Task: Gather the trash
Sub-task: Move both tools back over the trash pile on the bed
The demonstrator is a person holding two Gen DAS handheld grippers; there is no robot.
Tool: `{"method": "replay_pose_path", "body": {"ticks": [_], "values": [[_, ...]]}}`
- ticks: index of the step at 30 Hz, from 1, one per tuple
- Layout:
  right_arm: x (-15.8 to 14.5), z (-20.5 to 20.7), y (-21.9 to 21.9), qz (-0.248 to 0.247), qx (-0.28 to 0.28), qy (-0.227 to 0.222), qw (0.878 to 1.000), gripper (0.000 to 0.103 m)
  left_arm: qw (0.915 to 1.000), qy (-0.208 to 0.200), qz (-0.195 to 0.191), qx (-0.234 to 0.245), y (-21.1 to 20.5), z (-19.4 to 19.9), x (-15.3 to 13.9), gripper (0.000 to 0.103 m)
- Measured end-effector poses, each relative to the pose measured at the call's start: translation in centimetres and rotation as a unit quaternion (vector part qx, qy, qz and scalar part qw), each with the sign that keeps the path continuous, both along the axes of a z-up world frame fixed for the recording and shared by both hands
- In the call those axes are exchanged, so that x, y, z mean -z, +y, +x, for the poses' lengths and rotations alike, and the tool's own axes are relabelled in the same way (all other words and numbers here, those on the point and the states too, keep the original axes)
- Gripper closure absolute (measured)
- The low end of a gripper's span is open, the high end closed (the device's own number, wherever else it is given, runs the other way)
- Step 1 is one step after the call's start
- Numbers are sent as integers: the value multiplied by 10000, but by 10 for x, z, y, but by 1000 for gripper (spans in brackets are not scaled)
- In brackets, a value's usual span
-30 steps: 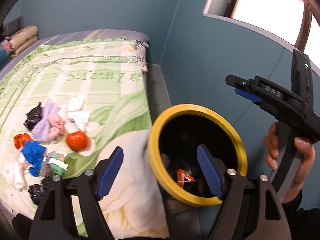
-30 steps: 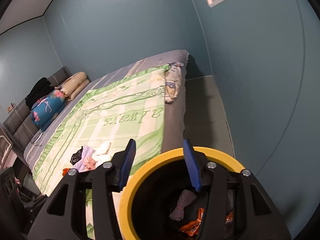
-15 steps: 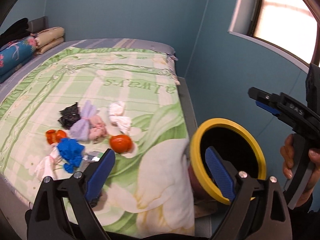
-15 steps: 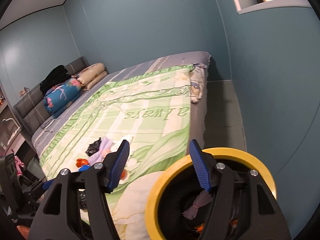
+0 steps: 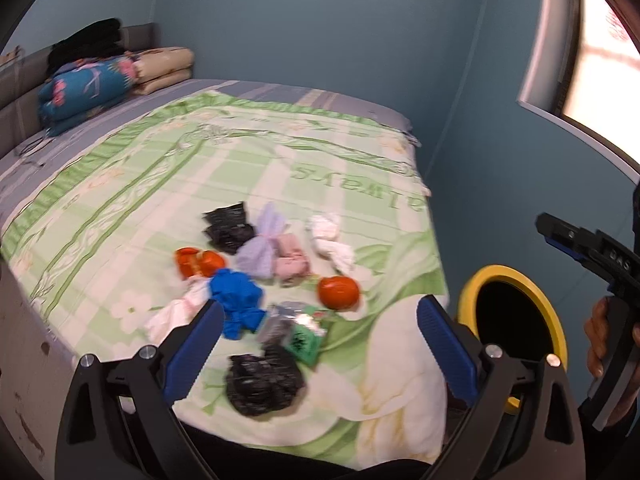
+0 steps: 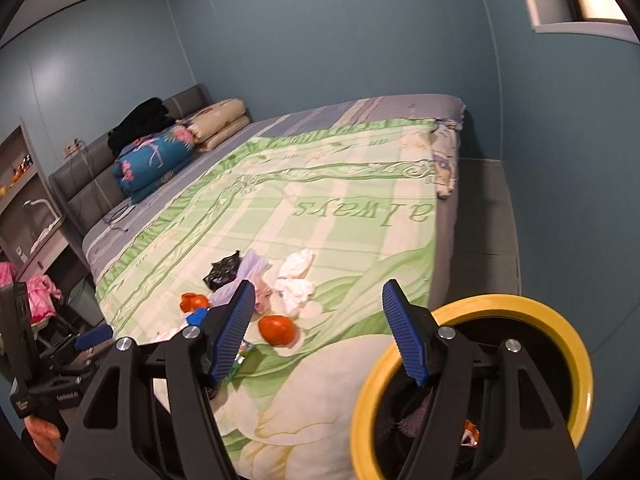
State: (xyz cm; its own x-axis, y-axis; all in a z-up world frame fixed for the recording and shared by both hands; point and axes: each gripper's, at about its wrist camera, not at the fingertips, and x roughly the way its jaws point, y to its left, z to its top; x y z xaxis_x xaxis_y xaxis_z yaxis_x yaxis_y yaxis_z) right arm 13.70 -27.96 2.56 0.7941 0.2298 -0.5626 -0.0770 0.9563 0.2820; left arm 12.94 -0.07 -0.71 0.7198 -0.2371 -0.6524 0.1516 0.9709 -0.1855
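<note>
Trash lies in a cluster on the green bedspread (image 5: 160, 200): a black crumpled bag (image 5: 260, 380), a green packet (image 5: 304, 336), a blue wad (image 5: 236, 300), an orange ball (image 5: 338, 292), an orange wrapper (image 5: 198, 262), a lilac and pink wad (image 5: 272, 252), white tissue (image 5: 330, 240) and another black bag (image 5: 228, 226). My left gripper (image 5: 320, 344) is open and empty above the near trash. My right gripper (image 6: 320, 328) is open and empty, between the bed and the yellow-rimmed bin (image 6: 472, 312), which stands on the floor by the bed corner (image 5: 508, 276).
Folded quilts (image 6: 160, 156) and pillows (image 6: 220, 120) are piled at the headboard. A blue wall and a window sill (image 5: 568, 120) lie to the right. A narrow floor strip (image 6: 480, 208) runs between bed and wall. Shelves (image 6: 24, 200) stand at far left.
Both grippers have swung left, away from the bin and toward the bed. The trash cluster now sits between the left fingers; the bin has slid to the right of both views.
</note>
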Motion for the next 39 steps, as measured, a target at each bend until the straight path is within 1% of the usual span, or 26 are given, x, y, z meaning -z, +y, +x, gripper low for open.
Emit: {"method": "replay_pose_path", "body": {"ticks": [6,16,24,34,39], "values": [[7,14,24,-2,-237,174,9996,40,9992,100,-13,-390,34,3,9,9],[28,32,63,-201,-534,473,9973,40,9950,459,-97,-882,81,17,45,9],[56,57,82,-377,-555,816,9944,40,9924,670,-108,-1028,99,31,64,9],[98,96,106,-629,-620,1316,9874,40,9860,1154,-233,-1179,118,53,108,9],[118,111,121,-767,-679,1528,9829,40,9830,1347,-262,-1221,125,61,125,9]]}}
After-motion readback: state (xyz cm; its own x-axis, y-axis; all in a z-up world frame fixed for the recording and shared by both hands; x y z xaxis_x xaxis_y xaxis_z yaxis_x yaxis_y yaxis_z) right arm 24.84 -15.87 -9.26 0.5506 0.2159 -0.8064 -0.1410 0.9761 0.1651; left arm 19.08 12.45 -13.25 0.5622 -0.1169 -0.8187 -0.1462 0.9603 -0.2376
